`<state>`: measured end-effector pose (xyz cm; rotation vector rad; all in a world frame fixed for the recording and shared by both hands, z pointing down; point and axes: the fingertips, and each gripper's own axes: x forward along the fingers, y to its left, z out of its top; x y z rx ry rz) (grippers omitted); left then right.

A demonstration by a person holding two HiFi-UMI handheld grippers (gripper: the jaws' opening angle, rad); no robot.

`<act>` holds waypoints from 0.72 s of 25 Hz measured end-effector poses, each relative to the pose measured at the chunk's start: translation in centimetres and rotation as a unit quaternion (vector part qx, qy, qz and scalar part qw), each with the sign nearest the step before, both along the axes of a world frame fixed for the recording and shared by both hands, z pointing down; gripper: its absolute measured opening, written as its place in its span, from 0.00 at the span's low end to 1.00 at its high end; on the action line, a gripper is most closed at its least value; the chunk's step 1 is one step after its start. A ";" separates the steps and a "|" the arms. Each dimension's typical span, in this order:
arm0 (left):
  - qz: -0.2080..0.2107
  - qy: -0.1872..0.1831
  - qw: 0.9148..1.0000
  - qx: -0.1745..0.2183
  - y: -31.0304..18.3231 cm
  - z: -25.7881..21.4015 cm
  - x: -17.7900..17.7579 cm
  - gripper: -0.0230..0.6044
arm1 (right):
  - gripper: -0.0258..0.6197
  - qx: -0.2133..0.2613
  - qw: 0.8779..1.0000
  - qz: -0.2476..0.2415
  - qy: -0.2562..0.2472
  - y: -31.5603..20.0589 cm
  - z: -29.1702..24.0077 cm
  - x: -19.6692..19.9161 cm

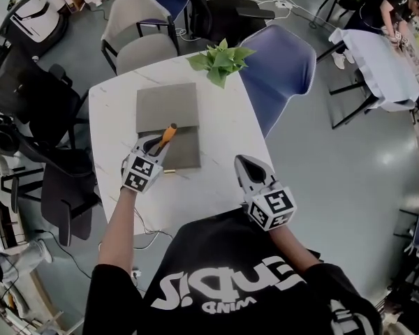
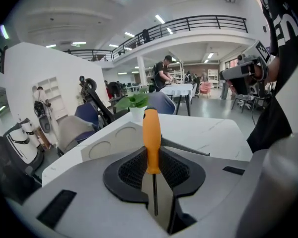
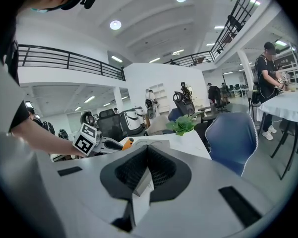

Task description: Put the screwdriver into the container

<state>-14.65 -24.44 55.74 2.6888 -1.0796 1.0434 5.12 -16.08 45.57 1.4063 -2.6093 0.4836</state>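
Observation:
My left gripper (image 1: pixel 156 145) is shut on the screwdriver (image 1: pixel 168 135), which has an orange handle and a thin dark shaft. It hangs over the near part of the flat grey container (image 1: pixel 167 107) on the white table (image 1: pixel 115 128). In the left gripper view the screwdriver (image 2: pixel 151 138) stands between the pads, handle pointing away, with the container (image 2: pixel 107 145) beyond. My right gripper (image 1: pixel 248 165) hovers at the table's near right edge, shut with nothing in it. In the right gripper view the jaws of the right gripper (image 3: pixel 148 150) meet, and the left gripper (image 3: pixel 92 139) shows at the left.
A potted plant (image 1: pixel 221 60) stands at the table's far edge. A blue chair (image 1: pixel 283 75) is at the right, a grey chair (image 1: pixel 143 30) behind, black chairs (image 1: pixel 28 96) at the left. A person (image 1: pixel 384 9) stands by a cloth-covered table (image 1: pixel 377 65) far right.

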 end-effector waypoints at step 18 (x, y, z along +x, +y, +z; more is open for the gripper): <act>0.054 -0.086 0.989 -0.104 -0.2 9.3 2.1 0.17 | 0.06 -0.021 0.999 0.029 0.002 -0.5 1.2 1.3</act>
